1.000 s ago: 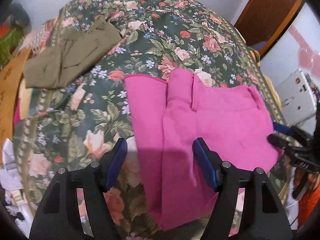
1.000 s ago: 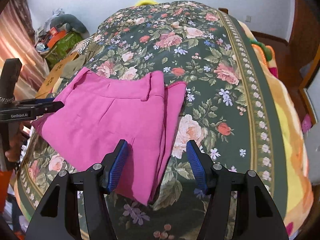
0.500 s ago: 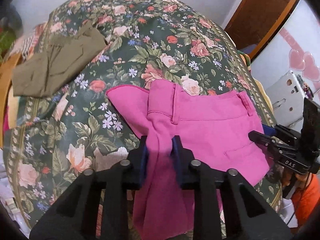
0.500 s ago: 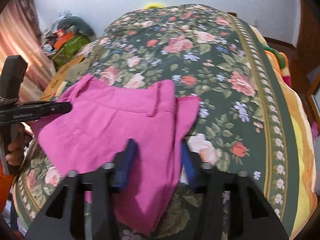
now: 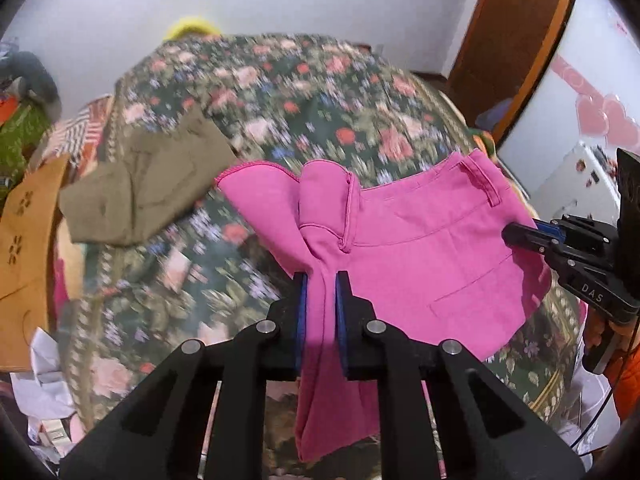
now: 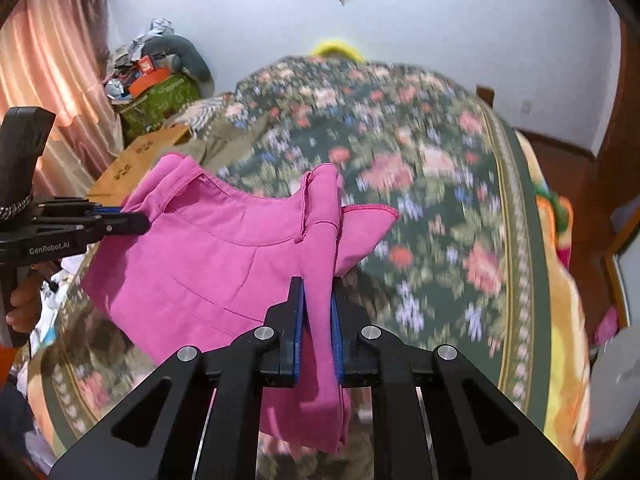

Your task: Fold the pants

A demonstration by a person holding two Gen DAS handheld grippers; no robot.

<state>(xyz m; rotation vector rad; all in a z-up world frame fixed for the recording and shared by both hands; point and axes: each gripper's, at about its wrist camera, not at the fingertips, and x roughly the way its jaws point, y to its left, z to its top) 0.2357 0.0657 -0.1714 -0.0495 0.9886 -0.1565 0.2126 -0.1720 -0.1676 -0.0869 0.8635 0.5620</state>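
Pink pants (image 5: 420, 248) hang folded above the floral bed, held at both side edges. In the left wrist view my left gripper (image 5: 320, 280) is still closing, and its blue pads pinch a bunched fold of the pink cloth. My right gripper (image 5: 520, 236) shows at the pants' far right edge. From the right wrist view, the right gripper (image 6: 318, 284) is likewise closing, its pads pressing a fold of the pants (image 6: 224, 256). The left gripper (image 6: 136, 220) holds their opposite edge. The cloth sags between both grips.
The floral bedspread (image 5: 320, 100) lies below. An olive garment (image 5: 140, 192) rests on its left part beside a cardboard box (image 5: 24, 240). A wooden door (image 5: 512, 40) stands at the right. Clutter (image 6: 160, 80) and a pink curtain (image 6: 52, 60) fill the far left corner.
Both grippers went from open astride the pants' edges to pinching them. Both hands then rose, lifting the pants off the bedspread.
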